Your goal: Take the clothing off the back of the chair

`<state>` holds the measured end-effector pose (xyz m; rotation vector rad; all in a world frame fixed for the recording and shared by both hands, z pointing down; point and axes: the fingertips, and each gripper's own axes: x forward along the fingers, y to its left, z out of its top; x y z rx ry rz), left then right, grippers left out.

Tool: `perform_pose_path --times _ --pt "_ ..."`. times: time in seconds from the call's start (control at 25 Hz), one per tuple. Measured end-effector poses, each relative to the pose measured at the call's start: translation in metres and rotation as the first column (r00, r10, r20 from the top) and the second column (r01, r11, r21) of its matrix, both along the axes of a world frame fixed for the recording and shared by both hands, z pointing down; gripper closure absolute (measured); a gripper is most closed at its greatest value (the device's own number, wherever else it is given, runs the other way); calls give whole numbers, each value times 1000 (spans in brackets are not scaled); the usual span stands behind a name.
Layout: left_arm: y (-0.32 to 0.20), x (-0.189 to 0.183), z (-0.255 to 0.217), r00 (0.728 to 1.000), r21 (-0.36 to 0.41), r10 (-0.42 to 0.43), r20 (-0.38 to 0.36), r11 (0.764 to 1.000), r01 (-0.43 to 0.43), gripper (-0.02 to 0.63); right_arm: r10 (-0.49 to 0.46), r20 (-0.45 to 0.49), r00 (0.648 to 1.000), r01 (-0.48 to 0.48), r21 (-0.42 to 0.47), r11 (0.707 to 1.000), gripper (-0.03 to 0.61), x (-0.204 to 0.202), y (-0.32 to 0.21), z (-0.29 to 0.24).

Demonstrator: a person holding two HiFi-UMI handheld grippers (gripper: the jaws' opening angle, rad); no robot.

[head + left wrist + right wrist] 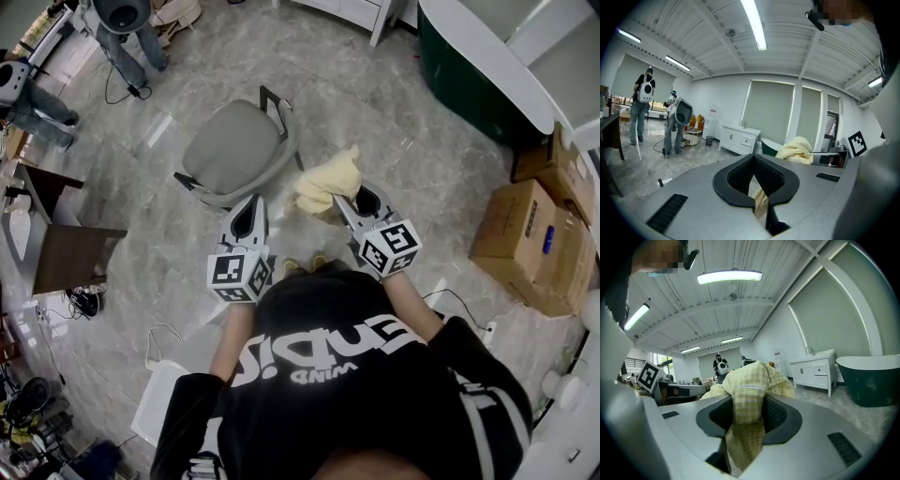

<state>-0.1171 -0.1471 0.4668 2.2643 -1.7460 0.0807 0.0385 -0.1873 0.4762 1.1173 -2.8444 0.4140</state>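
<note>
A pale yellow checked garment (328,186) hangs bunched from my right gripper (361,202), just right of the grey swivel chair (230,150) and off its back. In the right gripper view the garment (747,399) fills the space between the black pads (780,414), which are shut on it. My left gripper (247,214) is level beside it, near the chair's front edge, jaws together and apart from the cloth. The left gripper view shows the garment (797,150) off to the right; a thin yellowish strip shows through the slit between the pads (776,180).
Cardboard boxes (539,239) are stacked at the right and a dark green tub (469,80) stands at the back right. A brown wooden table (66,253) is on the left. People (127,42) stand at the far left. Cables lie on the marble floor.
</note>
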Motion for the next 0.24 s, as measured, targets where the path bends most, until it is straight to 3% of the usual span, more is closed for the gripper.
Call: perform_pose_path --times 0.24 --pt "-1 1 4 1000 -4 -3 1 1000 3 600 -3 3 1000 3 -3 1000 428 1 -2 2"
